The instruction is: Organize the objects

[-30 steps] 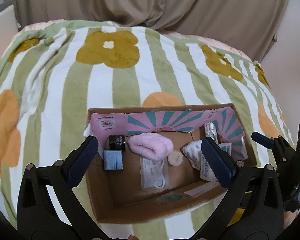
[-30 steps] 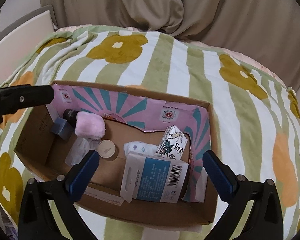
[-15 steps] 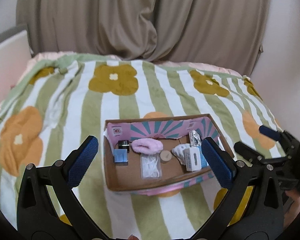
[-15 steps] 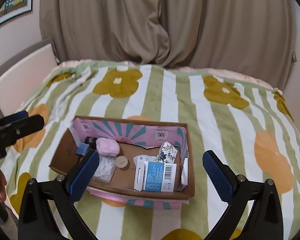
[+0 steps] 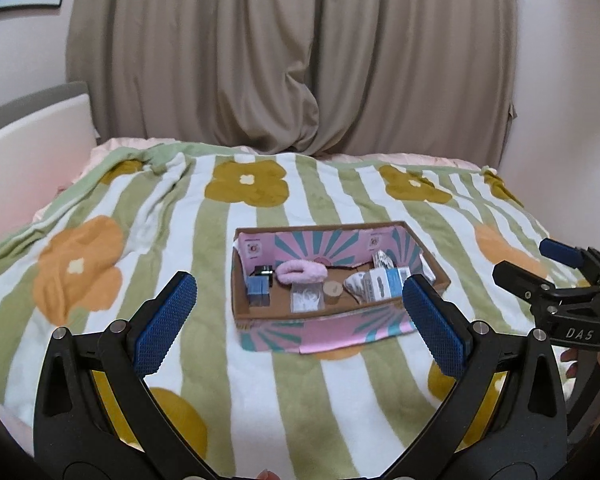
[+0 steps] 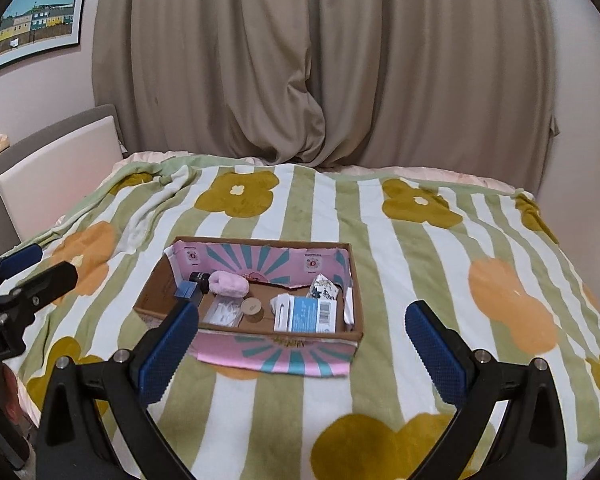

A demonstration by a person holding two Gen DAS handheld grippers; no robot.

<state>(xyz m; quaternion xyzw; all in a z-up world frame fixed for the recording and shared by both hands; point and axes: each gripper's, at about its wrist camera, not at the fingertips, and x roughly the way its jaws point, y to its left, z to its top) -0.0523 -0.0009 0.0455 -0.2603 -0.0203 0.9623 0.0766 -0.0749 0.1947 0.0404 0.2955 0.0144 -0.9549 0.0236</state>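
Lying beyond both spread claws (image 5: 300, 322): box (image 5: 432, 268)

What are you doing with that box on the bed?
A person holds two grippers, one in each hand, and is tidying small things into a cardboard box on the striped flower blanket. In the box lie a fluffy pink pouch, a blue and white packet, a little round lid and a few other bits. Right now the left gripper and the right gripper are both open, hold nothing, and sit on the near side of the box, apart from it.
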